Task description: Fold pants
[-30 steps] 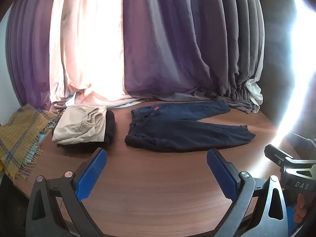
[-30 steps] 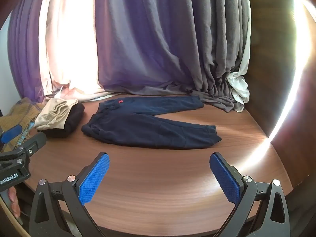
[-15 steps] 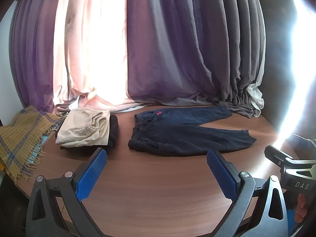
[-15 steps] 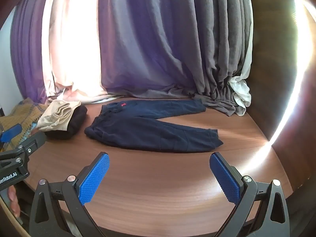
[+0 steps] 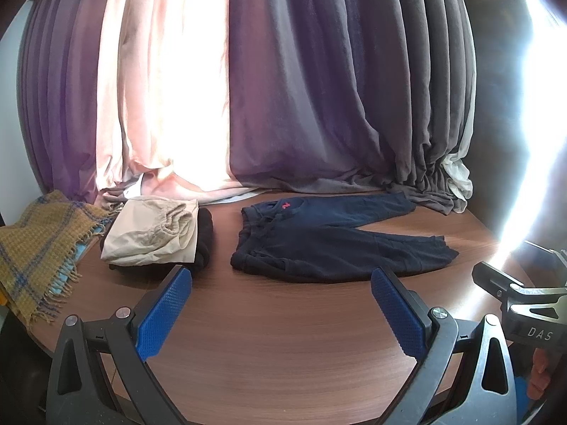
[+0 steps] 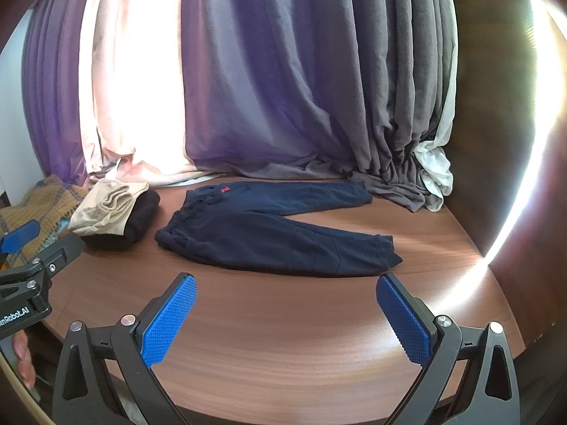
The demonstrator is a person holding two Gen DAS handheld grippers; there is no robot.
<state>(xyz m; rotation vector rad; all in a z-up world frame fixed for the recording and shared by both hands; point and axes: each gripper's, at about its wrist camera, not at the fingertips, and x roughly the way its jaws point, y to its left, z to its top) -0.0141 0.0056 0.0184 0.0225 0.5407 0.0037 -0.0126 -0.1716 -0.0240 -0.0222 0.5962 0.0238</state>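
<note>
- My left gripper (image 5: 281,310) hangs over the wooden table (image 5: 283,347) with its blue fingers (image 5: 164,313) spread wide and nothing between them.
- My right gripper (image 6: 285,315) is the same: spread wide, empty, above bare wood.
- The navy pants (image 5: 329,244) lie flat and unfolded beyond both pairs of fingertips, well apart from them, waistband toward the left finger, legs running out past the right finger.
- Past the left finger sits a folded beige garment (image 5: 152,235) on top of a dark one (image 5: 205,235), beside the waistband but apart from it.
- Curtains (image 5: 319,88) hang behind everything.
</note>
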